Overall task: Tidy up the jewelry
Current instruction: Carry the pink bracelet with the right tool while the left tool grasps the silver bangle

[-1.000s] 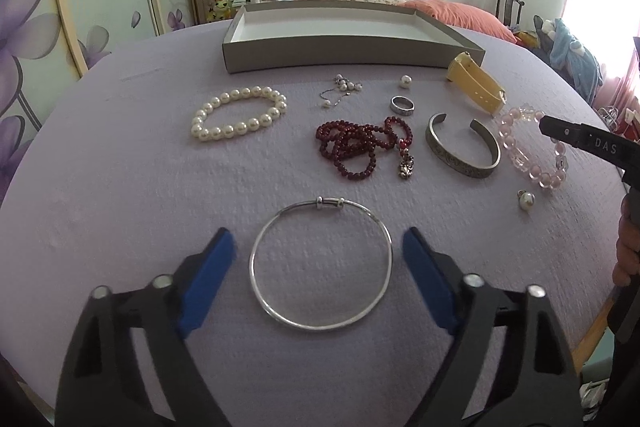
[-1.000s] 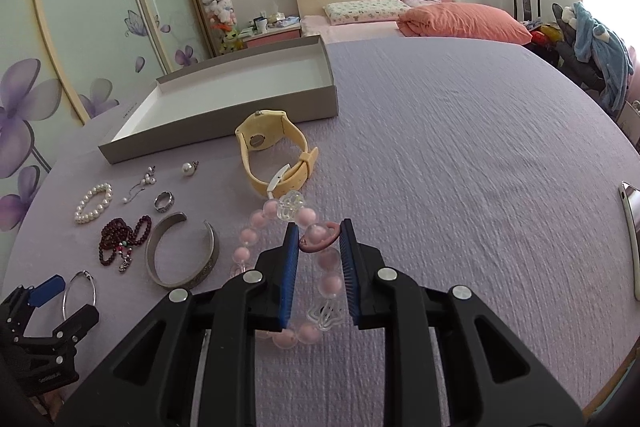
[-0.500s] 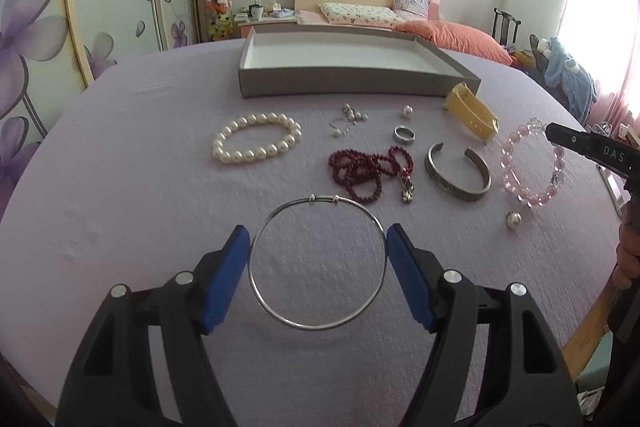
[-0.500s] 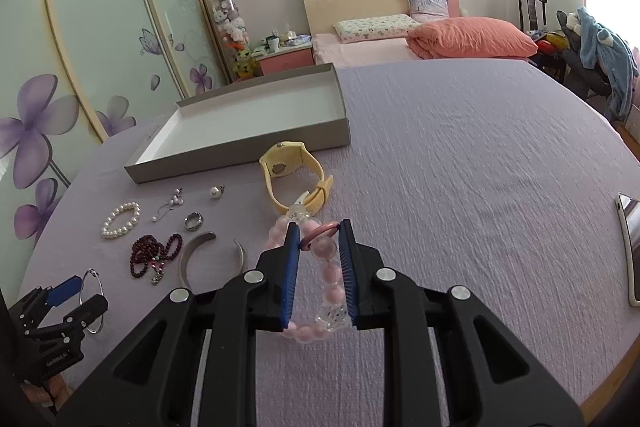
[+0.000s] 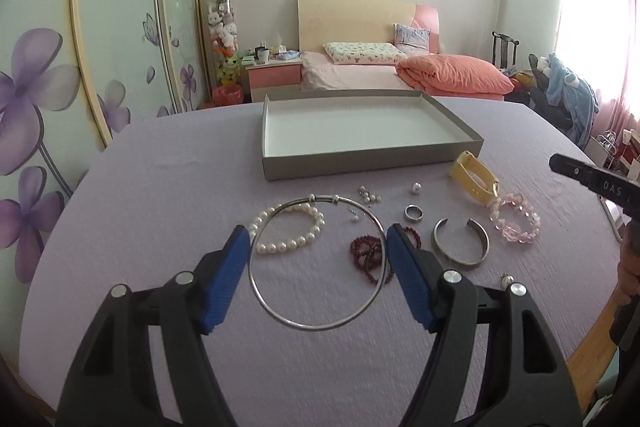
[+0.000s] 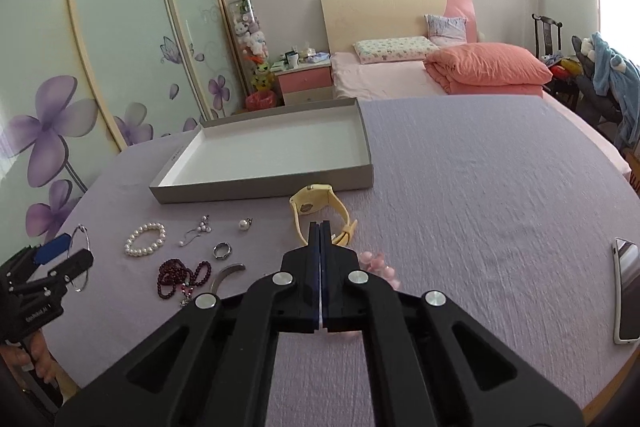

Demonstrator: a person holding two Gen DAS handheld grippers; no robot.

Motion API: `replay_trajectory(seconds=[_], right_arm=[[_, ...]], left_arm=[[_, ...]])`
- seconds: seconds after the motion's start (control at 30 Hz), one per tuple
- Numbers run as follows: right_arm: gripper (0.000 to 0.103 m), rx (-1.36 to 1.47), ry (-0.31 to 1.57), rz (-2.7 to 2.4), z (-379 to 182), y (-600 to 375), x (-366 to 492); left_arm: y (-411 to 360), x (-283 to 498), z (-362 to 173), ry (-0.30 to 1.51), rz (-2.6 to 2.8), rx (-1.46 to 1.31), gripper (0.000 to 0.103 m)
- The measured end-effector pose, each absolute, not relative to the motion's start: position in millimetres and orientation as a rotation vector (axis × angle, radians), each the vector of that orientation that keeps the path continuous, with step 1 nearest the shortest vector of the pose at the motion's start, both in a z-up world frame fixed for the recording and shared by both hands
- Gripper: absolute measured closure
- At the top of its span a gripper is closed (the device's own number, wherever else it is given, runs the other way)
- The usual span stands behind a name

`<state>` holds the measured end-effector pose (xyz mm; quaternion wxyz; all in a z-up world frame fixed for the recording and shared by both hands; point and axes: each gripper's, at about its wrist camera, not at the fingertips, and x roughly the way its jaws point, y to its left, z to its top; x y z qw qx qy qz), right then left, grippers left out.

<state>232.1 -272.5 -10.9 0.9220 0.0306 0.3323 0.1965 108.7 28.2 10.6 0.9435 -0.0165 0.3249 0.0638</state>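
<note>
Silver bangle [image 5: 318,263] sits gripped between the left gripper's [image 5: 318,263] wide-spread fingers, while the right gripper's [image 6: 320,233] fingers look clenched empty.

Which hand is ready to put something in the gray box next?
Left. The left tongs grip the silver bangle, lifted, facing the gray box. The right tongs are shut empty; the pink bracelet lies on the table.

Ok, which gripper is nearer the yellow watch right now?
Right. The right gripper, jaws shut, has its tips right beside the yellow watch. The left gripper, clamped on the silver bangle, is across the spread of jewelry from it.
</note>
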Motion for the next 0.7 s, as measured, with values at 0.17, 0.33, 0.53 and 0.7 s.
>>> replay_trajectory(seconds=[0.17,0.33,0.53,0.7], right_arm=[[0.100,0.062,0.745,0.400,-29.2,-278.0,239.0],[0.034,-0.023,0.802,0.321,-54.3,-286.3,253.1],[0.052,-0.026,0.916,0.295,-86.6,-290.2,278.9],[0.071,-0.122,0.887,0.307,-87.8,-276.9,280.5]], left_arm=[[25.5,110.5,9.9,0.667,0.114,-0.038,0.033],[25.5,112.3,8.3,0.673,0.100,-0.055,0.033],[26.1,114.8,6.4,0.678,0.096,-0.064,0.033],[26.5,116.6,6.0,0.681,0.100,-0.063,0.033]])
